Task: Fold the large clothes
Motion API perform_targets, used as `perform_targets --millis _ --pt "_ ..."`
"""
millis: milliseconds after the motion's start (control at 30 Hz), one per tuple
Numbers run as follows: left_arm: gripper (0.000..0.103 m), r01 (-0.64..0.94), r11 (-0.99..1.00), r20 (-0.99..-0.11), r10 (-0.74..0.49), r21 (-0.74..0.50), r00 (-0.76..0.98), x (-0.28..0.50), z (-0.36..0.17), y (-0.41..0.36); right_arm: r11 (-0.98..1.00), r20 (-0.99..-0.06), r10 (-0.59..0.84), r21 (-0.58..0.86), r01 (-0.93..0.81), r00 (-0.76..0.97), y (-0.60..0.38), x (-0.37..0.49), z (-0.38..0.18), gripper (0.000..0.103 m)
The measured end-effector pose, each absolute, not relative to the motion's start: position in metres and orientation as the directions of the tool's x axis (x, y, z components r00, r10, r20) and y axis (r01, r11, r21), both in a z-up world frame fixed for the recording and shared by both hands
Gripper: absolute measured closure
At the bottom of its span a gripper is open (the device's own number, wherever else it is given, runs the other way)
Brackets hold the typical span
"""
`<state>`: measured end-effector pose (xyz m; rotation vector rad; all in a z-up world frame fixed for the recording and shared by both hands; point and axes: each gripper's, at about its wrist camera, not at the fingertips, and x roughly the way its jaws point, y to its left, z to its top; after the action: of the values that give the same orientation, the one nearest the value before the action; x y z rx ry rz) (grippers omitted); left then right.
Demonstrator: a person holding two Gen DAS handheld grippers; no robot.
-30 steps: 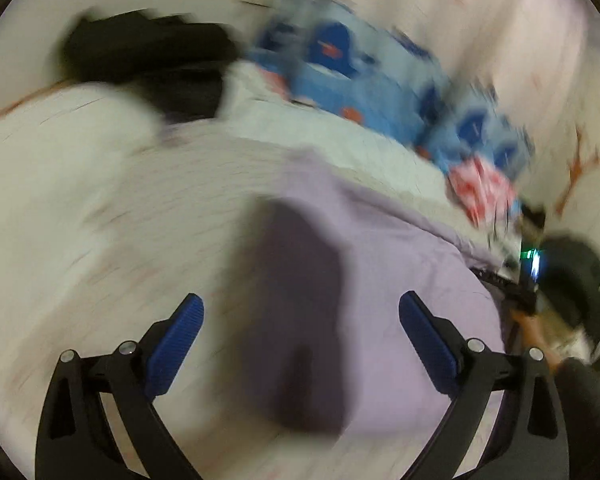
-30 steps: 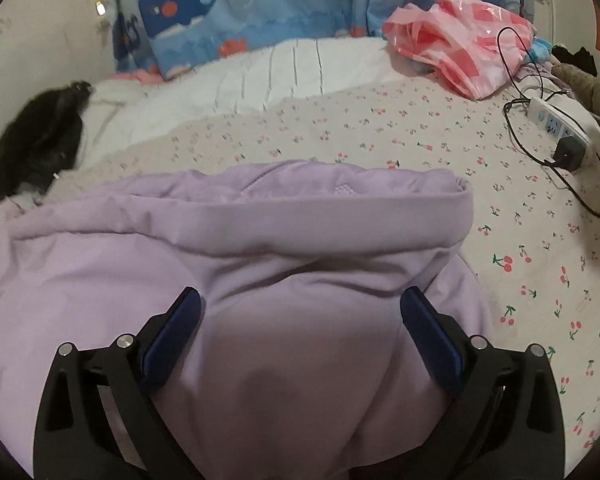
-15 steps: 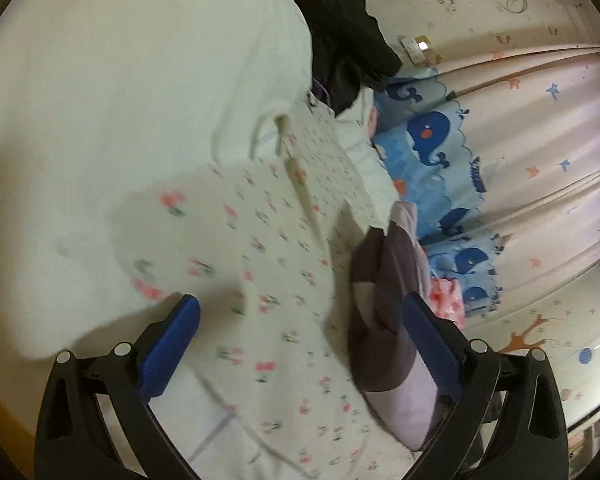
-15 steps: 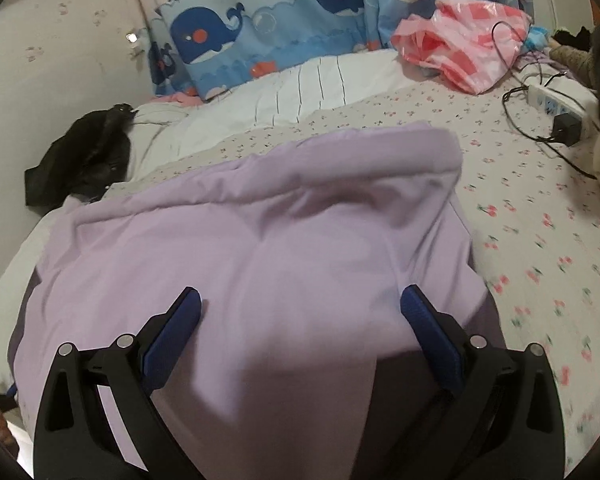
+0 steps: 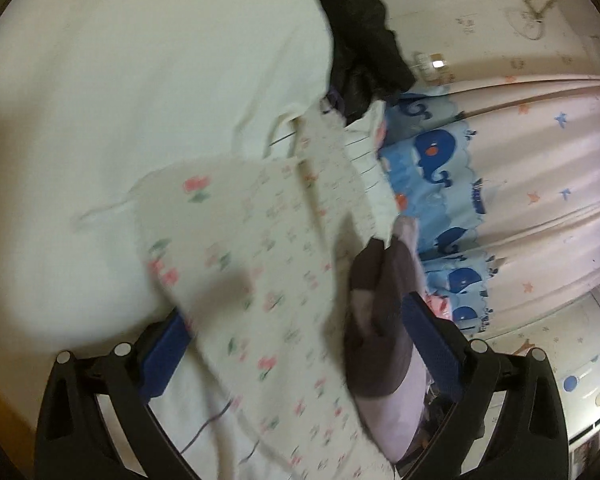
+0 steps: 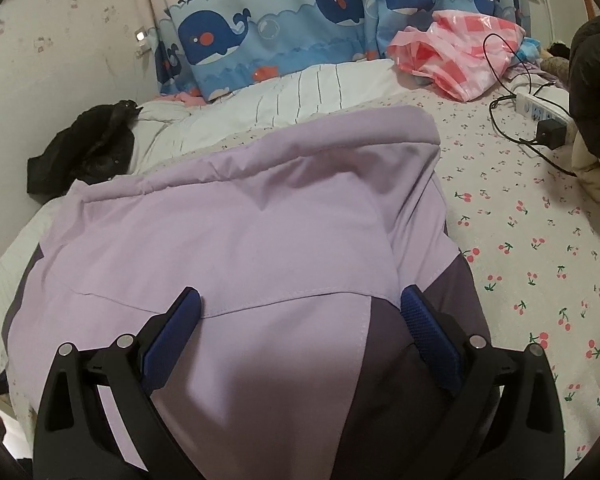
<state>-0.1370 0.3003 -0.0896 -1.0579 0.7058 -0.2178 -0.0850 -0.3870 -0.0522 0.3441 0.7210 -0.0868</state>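
My right hand-held gripper (image 6: pixel 300 312) hangs just above the lilac jacket (image 6: pixel 240 240), its 2 blue-padded fingers (image 6: pixel 430 344) spread wide with nothing between them, one over the pale lilac panel and the other over the darker grey-purple panel near the jacket's right side. The jacket lies spread on the bed's cherry-print sheet (image 6: pixel 540 248), a folded edge running across its far end and its near part filling the view below my fingers. Beyond it, toward the head of the bed, sits a white striped quilt (image 6: pixel 308 92) against the whale-print curtain (image 6: pixel 284 28); a black garment (image 6: pixel 84 148) is bunched at the far left corner, and a pink checked plastic bag (image 6: pixel 460 52) rests at the far right, with a white power strip (image 6: pixel 540 108) and its black cables beside it near the right edge. My left hand-held gripper (image 5: pixel 296 340) is turned on its side and the view is blurred; its fingers stand wide apart too, gripping nothing, with the cherry-print sheet (image 5: pixel 268 264) passing between them and a fold of the jacket (image 5: pixel 384 340), dark outside and lilac beneath, just beside the right-hand pad. The black garment (image 5: pixel 360 40) shows at the top of that view, next to the curtain (image 5: pixel 440 168)
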Motion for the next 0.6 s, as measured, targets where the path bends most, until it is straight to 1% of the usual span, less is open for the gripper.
perform_targets --millis 33,67,100,133,167,200,300,367,400,467,500,533,600 --pt "0.008 -0.164 0.507 -0.435 -0.479 -0.846 0.762 -0.13 -0.089 0.299 0.937 -0.655 0.049 0.292 0.192 0.754 -0.389 -0.086 -0.053 0.007" --pt "0.011 -0.176 0.511 -0.444 -0.467 -0.841 0.765 -0.124 -0.091 0.301 0.935 -0.652 0.053 0.298 0.191 0.756 -0.39 -0.086 -0.054 0.007" --pt "0.033 -0.195 0.522 -0.462 -0.449 -0.831 0.765 -0.122 -0.091 0.302 0.933 -0.649 0.057 0.304 0.19 0.759 -0.391 -0.087 -0.054 0.007" --pt "0.072 -0.228 0.548 -0.502 -0.425 -0.805 0.753 -0.118 -0.093 0.304 0.933 -0.648 0.057 0.305 0.19 0.759 -0.392 -0.086 -0.055 0.007" --pt "0.092 -0.255 0.557 -0.531 -0.415 -0.79 0.739 -0.116 -0.096 0.308 0.934 -0.648 0.055 0.303 0.191 0.759 -0.392 -0.086 -0.055 0.007" --pt "0.102 -0.277 0.557 -0.544 -0.399 -0.783 0.738 -0.119 -0.099 0.311 0.934 -0.649 0.055 0.303 0.191 0.759 -0.393 -0.086 -0.055 0.007" --pt "0.103 -0.303 0.604 -0.573 -0.322 -0.738 0.754 -0.138 -0.089 0.318 0.935 -0.65 0.052 0.299 0.192 0.759 -0.392 -0.085 -0.055 0.007" --pt "0.103 -0.27 0.637 -0.548 -0.289 -0.722 0.785 -0.155 -0.07 0.32 0.936 -0.655 0.048 0.294 0.195 0.754 -0.392 -0.085 -0.055 0.007" --pt "0.103 -0.233 0.669 -0.519 -0.265 -0.706 0.813 -0.168 -0.053 0.32 0.937 -0.661 0.045 0.288 0.198 0.749 -0.391 -0.084 -0.055 0.007" --pt "0.103 -0.219 0.703 -0.497 -0.216 -0.676 0.841 -0.194 -0.028 0.326 0.941 -0.679 0.032 0.267 0.206 0.734 -0.389 -0.083 -0.053 0.007" --pt "0.103 -0.227 0.707 -0.497 -0.2 -0.67 0.844 -0.203 -0.023 0.332 0.944 -0.684 0.023 0.255 0.21 0.729 -0.386 -0.083 -0.052 0.007" --pt "0.103 -0.238 0.712 -0.509 -0.192 -0.66 0.839 -0.207 -0.023 0.336 0.946 -0.688 0.014 0.245 0.214 0.725 -0.385 -0.084 -0.052 0.007" --pt "0.103 -0.284 0.715 -0.561 -0.18 -0.638 0.808 -0.211 -0.037 0.346 0.953 -0.7 -0.013 0.208 0.221 0.714 -0.379 -0.082 -0.054 0.007"
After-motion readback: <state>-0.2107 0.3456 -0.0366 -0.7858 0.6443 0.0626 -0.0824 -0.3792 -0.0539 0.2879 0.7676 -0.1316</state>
